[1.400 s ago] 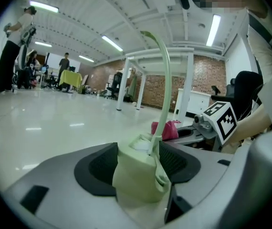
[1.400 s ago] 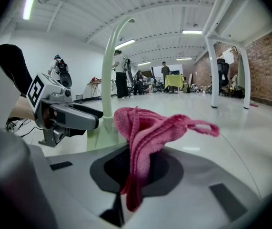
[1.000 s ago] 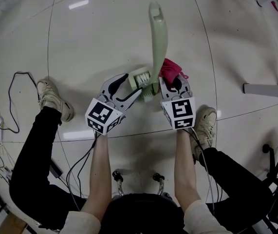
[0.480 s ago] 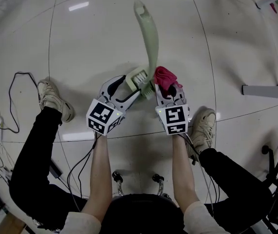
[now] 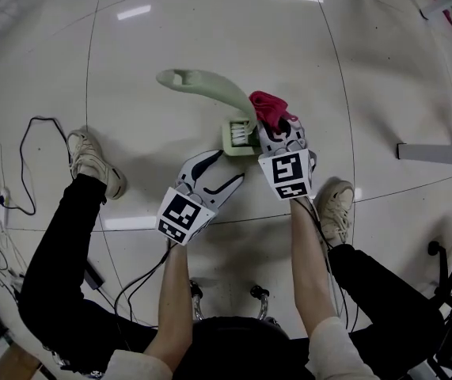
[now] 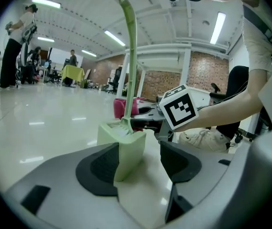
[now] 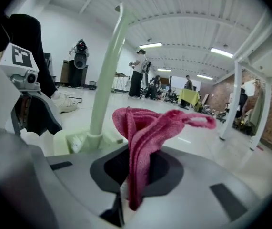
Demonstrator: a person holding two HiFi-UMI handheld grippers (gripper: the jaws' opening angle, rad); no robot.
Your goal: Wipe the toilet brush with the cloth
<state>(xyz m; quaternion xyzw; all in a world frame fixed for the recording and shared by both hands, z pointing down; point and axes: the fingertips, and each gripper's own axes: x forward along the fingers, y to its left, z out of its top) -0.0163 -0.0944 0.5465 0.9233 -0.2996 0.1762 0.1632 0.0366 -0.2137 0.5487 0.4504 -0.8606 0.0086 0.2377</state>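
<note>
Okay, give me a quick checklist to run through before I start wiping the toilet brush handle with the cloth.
1. Cloth gripped by the right tongs: ok, shut on it.
2. Toilet brush seated in its holder: ok, the handle leans to the left.
3. Holder steadied by the left tongs: not ok, they are open and apart from it.
4. Cloth touching the handle: cannot tell; it sits right beside the handle's lower end.
5. Floor cable away from the brush: ok, it lies beyond the person's left shoe.
</note>
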